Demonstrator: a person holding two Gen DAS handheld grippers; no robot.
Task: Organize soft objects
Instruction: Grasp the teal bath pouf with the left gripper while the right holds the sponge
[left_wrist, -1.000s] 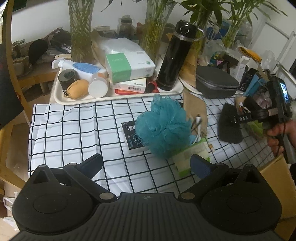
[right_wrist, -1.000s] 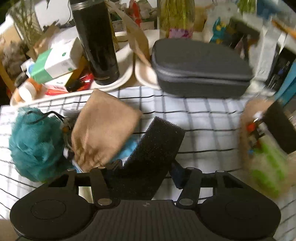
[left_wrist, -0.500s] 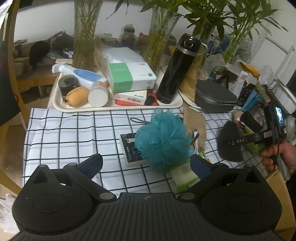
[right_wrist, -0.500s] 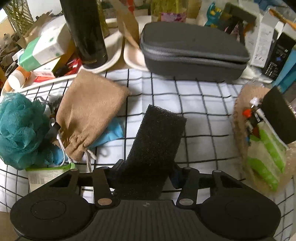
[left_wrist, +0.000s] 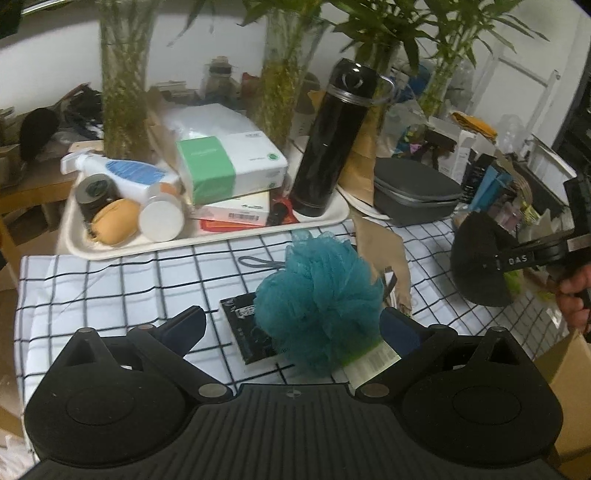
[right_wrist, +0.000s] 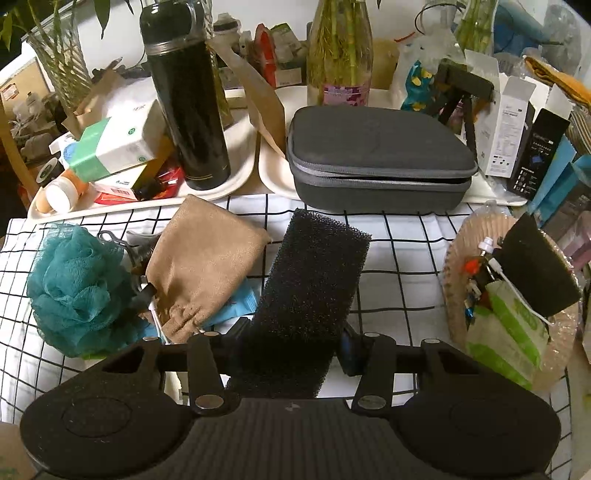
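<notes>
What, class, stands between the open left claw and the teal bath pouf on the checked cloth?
Nothing visible. The left claw is open, and the teal pouf sits just ahead between its fingers, resting partly on a black packet and a green-labelled pack.

1. A checked tablecloth (left_wrist: 110, 280) of white with black lines covers the table.
2. A cream tray (left_wrist: 207, 240) sits along the table's far edge, towards the left corner.
3. On the tray's right end a tall black flask (right_wrist: 188, 110) stands upright.
4. A green-and-white box (left_wrist: 229, 170) lies stacked on a flatter white box (left_wrist: 236, 212) in the middle of the tray.
5. A white spray bottle (left_wrist: 122, 173) and a dark tape roll (left_wrist: 94, 190) lie at the tray's left end.
6. A grey zip case (right_wrist: 376, 155) rests on a second cream tray (right_wrist: 273, 177), to the right of the flask.
7. Glass vases of green stalks (left_wrist: 122, 74) stand behind the trays.
8. A small black packet (left_wrist: 245, 332) lies flat on the cloth near the front edge.
</notes>
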